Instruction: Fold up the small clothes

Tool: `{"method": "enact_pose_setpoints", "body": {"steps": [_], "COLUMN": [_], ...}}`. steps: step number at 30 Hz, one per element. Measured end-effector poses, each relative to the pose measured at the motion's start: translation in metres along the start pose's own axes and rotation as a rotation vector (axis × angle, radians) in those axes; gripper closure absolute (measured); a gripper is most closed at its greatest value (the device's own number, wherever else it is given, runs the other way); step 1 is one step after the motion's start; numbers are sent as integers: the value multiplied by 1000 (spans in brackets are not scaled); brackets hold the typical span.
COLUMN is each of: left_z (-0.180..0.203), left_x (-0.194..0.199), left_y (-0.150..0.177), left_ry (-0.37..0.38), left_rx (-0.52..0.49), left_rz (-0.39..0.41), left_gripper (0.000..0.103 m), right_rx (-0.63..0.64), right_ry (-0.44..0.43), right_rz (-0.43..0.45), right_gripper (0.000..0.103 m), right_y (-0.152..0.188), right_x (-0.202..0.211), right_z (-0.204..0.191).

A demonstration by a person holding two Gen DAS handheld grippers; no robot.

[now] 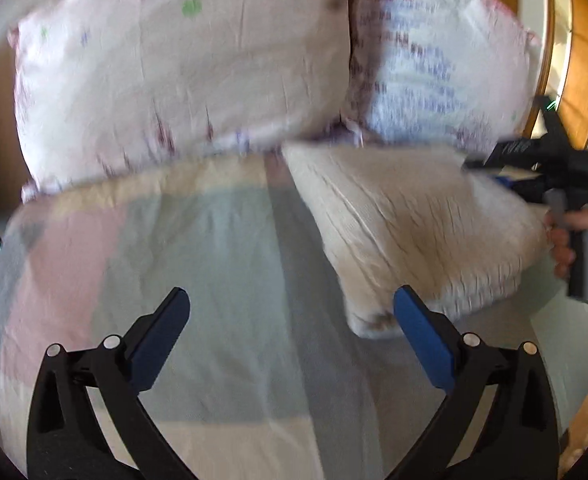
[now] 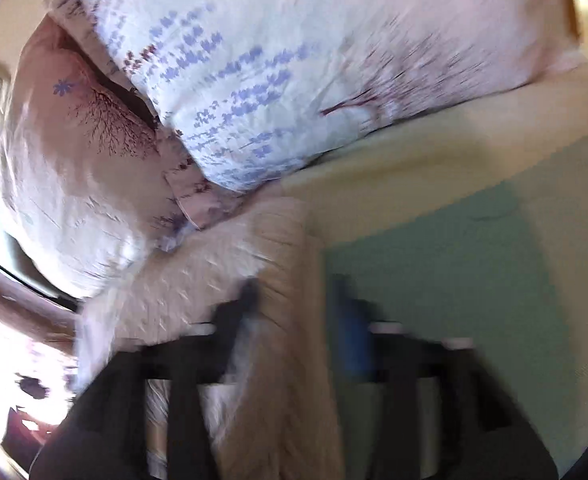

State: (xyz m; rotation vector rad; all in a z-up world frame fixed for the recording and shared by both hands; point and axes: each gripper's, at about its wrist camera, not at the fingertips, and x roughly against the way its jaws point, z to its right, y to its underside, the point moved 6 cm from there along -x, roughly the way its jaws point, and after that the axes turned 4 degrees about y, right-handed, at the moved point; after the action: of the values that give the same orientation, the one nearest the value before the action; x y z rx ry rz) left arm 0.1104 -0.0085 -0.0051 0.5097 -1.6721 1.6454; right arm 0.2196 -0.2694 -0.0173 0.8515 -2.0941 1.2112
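Note:
A folded cream knitted garment (image 1: 409, 232) lies on the pastel patchwork bedspread (image 1: 198, 248), at the right below the pillows. My left gripper (image 1: 292, 304) is open and empty over the bedspread, its right finger (image 1: 421, 332) beside the garment's near corner. My right gripper (image 1: 533, 160) shows at the garment's far right edge, held by a hand. In the blurred right wrist view the right gripper (image 2: 294, 296) has its fingers apart with the cream garment (image 2: 270, 320) lying between them.
Two pink and white floral pillows (image 1: 174, 72) (image 1: 437, 64) lean at the head of the bed. A wooden headboard or door frame (image 1: 577, 64) stands at the far right. The pillows also fill the top of the right wrist view (image 2: 254, 64).

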Motion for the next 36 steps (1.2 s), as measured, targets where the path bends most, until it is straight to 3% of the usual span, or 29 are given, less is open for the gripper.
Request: {"method": "enact_pose_setpoints", "body": {"steps": [1, 3, 6, 9, 13, 17, 36], "left_z": [0, 2, 5, 11, 15, 13, 12], "left_x": [-2, -7, -18, -30, -34, -31, -28], "left_y": [6, 17, 29, 38, 42, 45, 47], "left_ry": [7, 33, 35, 19, -47, -52, -65], "left_rx": [11, 40, 57, 38, -34, -14, -2], "left_rz": [-24, -51, -107, -168, -184, -153, -147], "left_gripper": [2, 2, 2, 2, 2, 2, 2], "right_rx": [36, 101, 168, 257, 351, 441, 422], "right_ry": [-1, 7, 94, 139, 221, 303, 302], "right_rz": [48, 114, 128, 44, -22, -18, -14], "right_gripper": [7, 4, 1, 1, 1, 1, 1], "right_y": [9, 30, 75, 125, 159, 169, 167], "right_x": [21, 54, 82, 75, 38, 33, 27], "right_z": [-2, -5, -2, -9, -25, -37, -39]}}
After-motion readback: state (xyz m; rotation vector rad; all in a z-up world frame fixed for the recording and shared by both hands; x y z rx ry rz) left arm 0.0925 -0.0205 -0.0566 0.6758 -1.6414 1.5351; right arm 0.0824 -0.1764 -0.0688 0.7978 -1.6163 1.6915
